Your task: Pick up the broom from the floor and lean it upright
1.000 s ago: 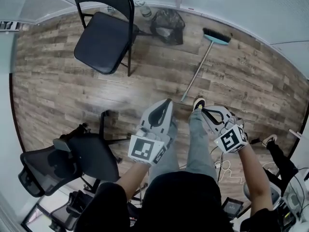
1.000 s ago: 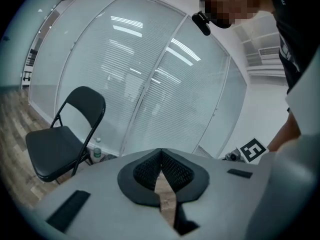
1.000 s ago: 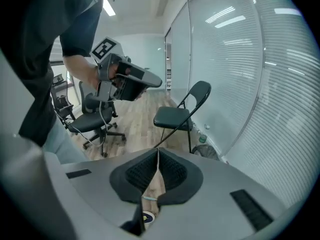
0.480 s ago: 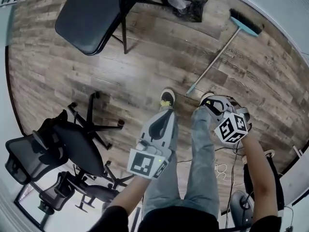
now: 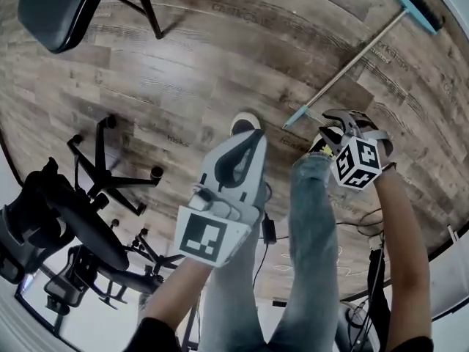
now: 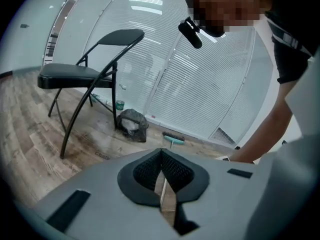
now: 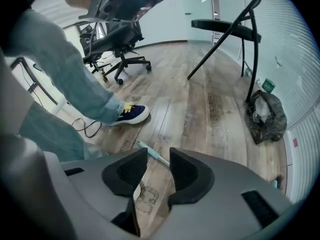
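Observation:
The broom (image 5: 352, 61) lies flat on the wood floor, its teal head (image 5: 418, 9) at the far right. The teal end of its handle (image 5: 294, 119) is near my feet. My right gripper (image 5: 331, 120) hangs just beside that end. In the right gripper view its jaws have just been opening; the handle tip (image 7: 150, 152) shows on the floor in the gap between them, and the pads touch nothing. My left gripper (image 5: 253, 134) is shut and empty over my left leg. In the left gripper view it (image 6: 161, 151) points toward the broom head (image 6: 173, 140).
A black folding chair (image 5: 55, 6) stands at the far left. Black office chairs (image 5: 66, 218) crowd the near left. A black bag (image 7: 265, 116) sits by the blind-covered glass wall. Cables (image 5: 264, 229) lie by my feet, and my shoe (image 5: 245, 121) is beside the handle end.
The floor has come much closer in the head view. Both grippers have sunk toward it, the right one arriving at the end of the broom handle with its jaws wider apart.

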`<state>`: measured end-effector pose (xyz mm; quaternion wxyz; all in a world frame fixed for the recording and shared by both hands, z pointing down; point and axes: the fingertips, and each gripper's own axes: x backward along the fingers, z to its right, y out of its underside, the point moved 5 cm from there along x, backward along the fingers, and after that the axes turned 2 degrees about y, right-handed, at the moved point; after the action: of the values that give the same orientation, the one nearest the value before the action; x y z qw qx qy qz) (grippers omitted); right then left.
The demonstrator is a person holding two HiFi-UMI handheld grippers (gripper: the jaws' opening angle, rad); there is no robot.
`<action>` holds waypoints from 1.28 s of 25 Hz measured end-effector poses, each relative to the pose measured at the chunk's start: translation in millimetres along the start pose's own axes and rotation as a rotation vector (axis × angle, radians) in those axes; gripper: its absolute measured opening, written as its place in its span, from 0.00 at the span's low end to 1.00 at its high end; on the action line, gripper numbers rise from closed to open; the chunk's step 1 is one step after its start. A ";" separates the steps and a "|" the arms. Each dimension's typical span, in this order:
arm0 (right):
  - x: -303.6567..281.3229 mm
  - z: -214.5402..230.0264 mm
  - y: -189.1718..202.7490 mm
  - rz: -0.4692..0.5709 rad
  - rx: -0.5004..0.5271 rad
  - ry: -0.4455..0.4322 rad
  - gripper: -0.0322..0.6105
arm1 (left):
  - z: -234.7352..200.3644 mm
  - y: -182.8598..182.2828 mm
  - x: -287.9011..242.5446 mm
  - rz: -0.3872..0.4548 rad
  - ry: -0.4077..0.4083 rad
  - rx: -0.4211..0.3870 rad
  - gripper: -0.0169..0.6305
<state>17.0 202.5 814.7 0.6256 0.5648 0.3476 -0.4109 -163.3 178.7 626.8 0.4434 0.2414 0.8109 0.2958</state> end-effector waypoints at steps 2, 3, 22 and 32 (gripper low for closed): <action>-30.2 -2.6 13.9 -0.021 0.040 -0.009 0.28 | -14.6 19.3 -15.1 -0.005 0.011 -0.017 0.06; -43.4 -2.5 20.4 -0.030 0.057 -0.009 0.28 | -21.9 28.7 -21.9 -0.007 0.012 -0.022 0.06; -170.0 10.3 80.4 -0.201 0.442 0.004 0.27 | -99.2 113.9 -73.6 0.030 -0.028 -0.007 0.06; -185.9 12.9 78.6 -0.301 0.536 -0.079 0.27 | -104.3 99.7 -85.7 0.036 -0.010 -0.012 0.06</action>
<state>9.7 214.1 1016.5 0.3996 0.6352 0.2820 -0.5977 -198.3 165.6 790.5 0.4436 0.2549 0.8023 0.3074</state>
